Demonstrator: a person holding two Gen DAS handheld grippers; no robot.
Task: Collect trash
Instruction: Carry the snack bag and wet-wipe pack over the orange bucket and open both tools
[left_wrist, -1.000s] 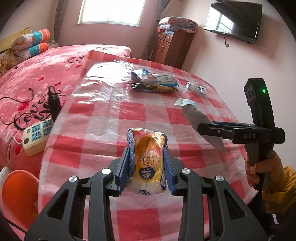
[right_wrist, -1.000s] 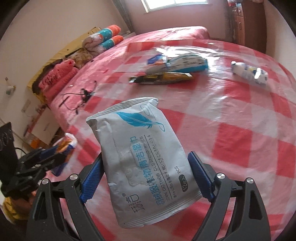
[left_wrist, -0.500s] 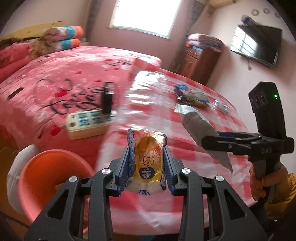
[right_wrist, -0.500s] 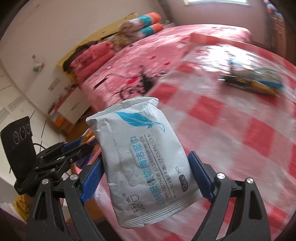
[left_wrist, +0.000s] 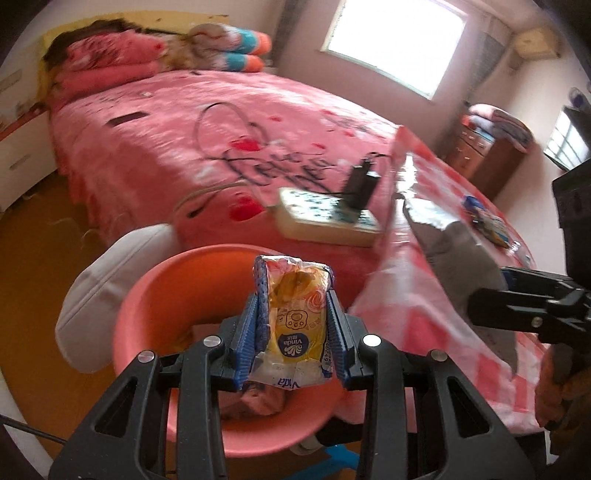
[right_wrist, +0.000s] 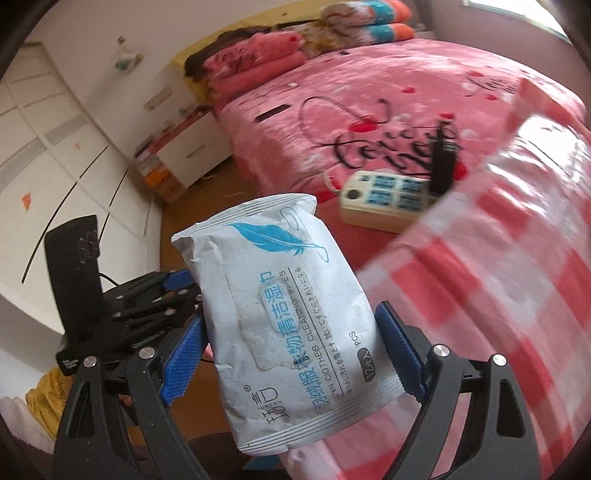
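My left gripper (left_wrist: 293, 321) is shut on a yellow tissue pack (left_wrist: 295, 325) and hangs over an orange-pink bin (left_wrist: 140, 314) on the floor, which holds some crumpled trash. A white wet-wipes pack (right_wrist: 284, 317) with a blue feather print stands between the blue pads of my right gripper (right_wrist: 291, 350), which is shut on it. In the left wrist view that gripper (left_wrist: 491, 306) shows at the right with the wipes pack (left_wrist: 454, 251) edge-on, just right of the bin. In the right wrist view the left gripper (right_wrist: 140, 306) sits at lower left.
A round table with a red-checked cloth (left_wrist: 424, 317) stands right of the bin, with more wrappers (left_wrist: 487, 221) at its far side. A pink bed (left_wrist: 207, 140) lies behind, with a power strip (left_wrist: 328, 221) and a black charger at its edge. A white cushion (left_wrist: 107, 280) leans beside the bin.
Both grippers have swung left off the table toward the floor, each keeping its pack. The bin has come from the left edge to under the left gripper.
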